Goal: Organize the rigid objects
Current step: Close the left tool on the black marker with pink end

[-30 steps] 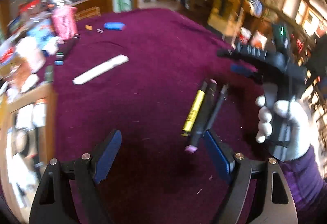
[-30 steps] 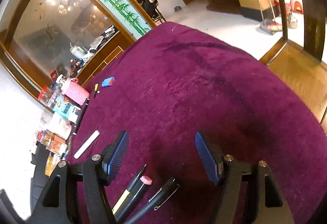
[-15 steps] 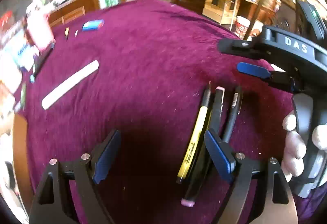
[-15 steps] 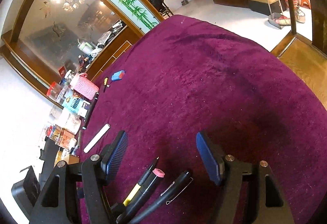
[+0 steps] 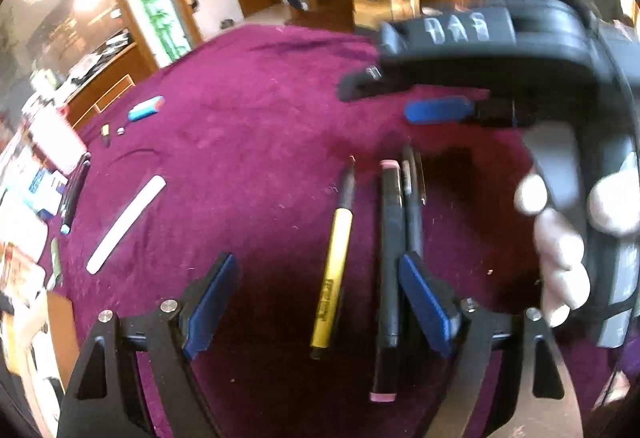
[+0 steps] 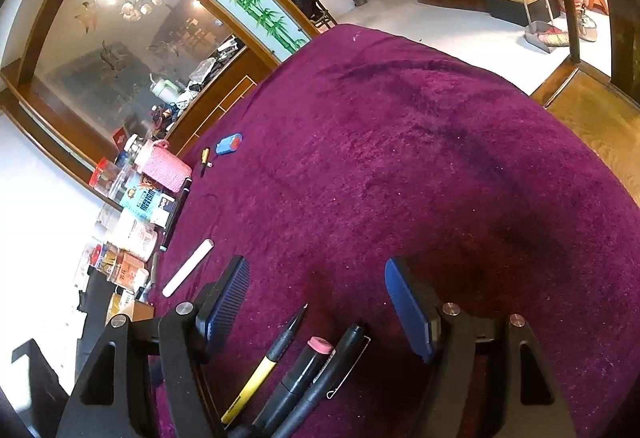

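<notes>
Three pens lie side by side on the purple tablecloth [image 5: 248, 142]: a yellow pen [image 5: 334, 262], a black marker with pink ends [image 5: 389, 270] and a black clip pen [image 5: 414, 214]. My left gripper [image 5: 316, 308] is open, low over the cloth, with the yellow pen between its fingers and the marker against its right finger. My right gripper [image 6: 316, 310] is open and empty, with the tips of the yellow pen [image 6: 260, 378], marker [image 6: 304, 370] and clip pen [image 6: 336, 366] below it. The right gripper also shows in the left wrist view [image 5: 420, 98].
A white flat stick [image 5: 126, 224] lies to the left, also in the right wrist view [image 6: 188, 268]. A blue eraser [image 6: 229, 144] and a small yellow item [image 6: 205, 156] lie further off. A pink holder [image 6: 166, 166], jars and boxes crowd the left edge.
My left gripper has moved in low over the pens, so the yellow pen now lies between its fingers. The yellow pen sits a little apart from the other two. The right gripper barely moved.
</notes>
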`<action>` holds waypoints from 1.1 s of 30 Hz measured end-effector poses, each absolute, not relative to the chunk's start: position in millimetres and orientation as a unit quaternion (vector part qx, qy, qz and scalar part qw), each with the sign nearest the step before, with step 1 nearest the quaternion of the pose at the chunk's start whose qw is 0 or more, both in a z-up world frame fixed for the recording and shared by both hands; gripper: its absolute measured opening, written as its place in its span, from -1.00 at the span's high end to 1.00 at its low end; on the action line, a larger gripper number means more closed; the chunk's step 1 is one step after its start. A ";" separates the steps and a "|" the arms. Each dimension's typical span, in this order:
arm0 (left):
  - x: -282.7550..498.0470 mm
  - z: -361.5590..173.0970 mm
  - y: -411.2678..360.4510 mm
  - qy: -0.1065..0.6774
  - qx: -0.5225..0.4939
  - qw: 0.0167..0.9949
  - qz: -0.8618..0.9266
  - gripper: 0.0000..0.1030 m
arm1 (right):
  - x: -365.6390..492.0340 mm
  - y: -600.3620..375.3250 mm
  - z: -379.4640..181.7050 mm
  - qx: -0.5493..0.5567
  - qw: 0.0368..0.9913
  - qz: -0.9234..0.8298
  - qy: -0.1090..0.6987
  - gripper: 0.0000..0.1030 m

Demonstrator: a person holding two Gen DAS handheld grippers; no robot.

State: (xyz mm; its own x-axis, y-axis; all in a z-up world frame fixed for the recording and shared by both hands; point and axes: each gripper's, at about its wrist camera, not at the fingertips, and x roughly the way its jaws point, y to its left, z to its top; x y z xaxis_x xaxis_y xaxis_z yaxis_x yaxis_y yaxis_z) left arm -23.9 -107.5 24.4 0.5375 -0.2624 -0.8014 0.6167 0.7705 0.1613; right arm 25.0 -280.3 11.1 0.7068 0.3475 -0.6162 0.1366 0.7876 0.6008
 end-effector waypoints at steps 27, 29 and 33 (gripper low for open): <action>-21.7 15.8 -95.6 0.427 0.159 0.836 -0.306 -0.33 | 29.5 -276.7 6.1 0.311 0.862 0.065 0.396 -0.55; -14.2 14.9 -90.0 0.450 0.125 0.819 -0.333 -0.24 | 29.5 -276.5 6.2 0.309 0.862 0.065 0.396 -0.55; -10.8 9.5 -87.2 0.467 0.111 0.805 -0.348 0.01 | 29.5 -276.4 6.4 0.308 0.862 0.065 0.397 -0.55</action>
State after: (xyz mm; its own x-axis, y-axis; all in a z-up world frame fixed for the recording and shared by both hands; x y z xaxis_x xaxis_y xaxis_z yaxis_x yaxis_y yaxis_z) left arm -10.8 -87.2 9.5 0.3216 -0.4572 -0.8292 0.6650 0.7324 -0.1459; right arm 29.5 -276.4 6.4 0.6771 0.3560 -0.6440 0.1327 0.8017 0.5828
